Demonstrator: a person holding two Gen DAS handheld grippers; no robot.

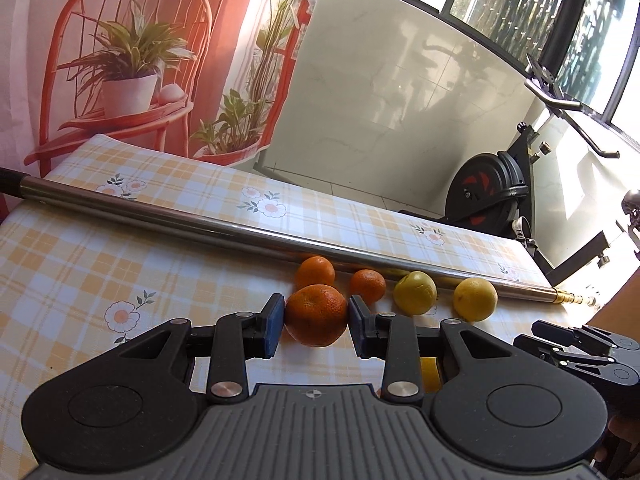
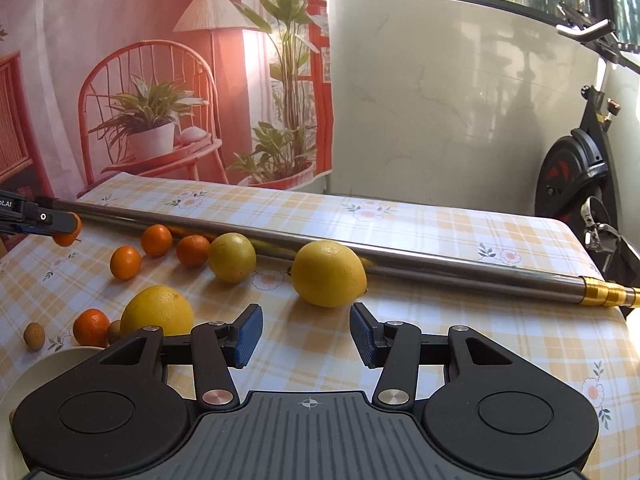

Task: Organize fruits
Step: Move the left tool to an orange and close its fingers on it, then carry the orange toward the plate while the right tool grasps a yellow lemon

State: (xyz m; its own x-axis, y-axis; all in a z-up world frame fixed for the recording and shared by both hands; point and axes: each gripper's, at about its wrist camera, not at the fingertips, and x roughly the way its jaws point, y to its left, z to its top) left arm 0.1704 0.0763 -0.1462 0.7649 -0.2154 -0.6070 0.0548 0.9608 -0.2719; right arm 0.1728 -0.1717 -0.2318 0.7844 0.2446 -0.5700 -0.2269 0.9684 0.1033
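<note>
Gripping a large mandarin (image 1: 316,315) between their blue pads (image 1: 273,323), the left tongs (image 1: 316,322) sat at the lower centre of the left wrist view, both pads pressed against the fruit's sides above the checked tabletop (image 1: 80,264). Just beyond the held fruit, toward the middle of the frame, lay two smaller mandarins (image 1: 315,271) (image 1: 368,286), then a greenish lemon (image 1: 415,292) and a yellow lemon (image 1: 475,299) further right, all close to a long steel pole (image 1: 200,222) that crossed the tabletop from upper left to lower right. The right tongs (image 1: 576,350) showed at the right edge of that view.

In the right wrist view, the right tongs (image 2: 306,334) stood wide with nothing between the pads, hovering low at the bottom centre. A big yellow lemon (image 2: 328,273) rested just beyond their tips, near the pole (image 2: 360,254). Left of it sat the greenish lemon (image 2: 232,257), three small mandarins (image 2: 193,250) (image 2: 156,240) (image 2: 125,262), and another yellow lemon (image 2: 157,311) at lower left. Beside that one lay a further mandarin (image 2: 91,327) and two small brownish fruits (image 2: 34,335) (image 2: 114,332). A pale dish (image 2: 52,376) peeked out at the lower left edge. The left tongs (image 2: 60,230) appeared at the left edge, holding the orange fruit (image 2: 67,236).
</note>
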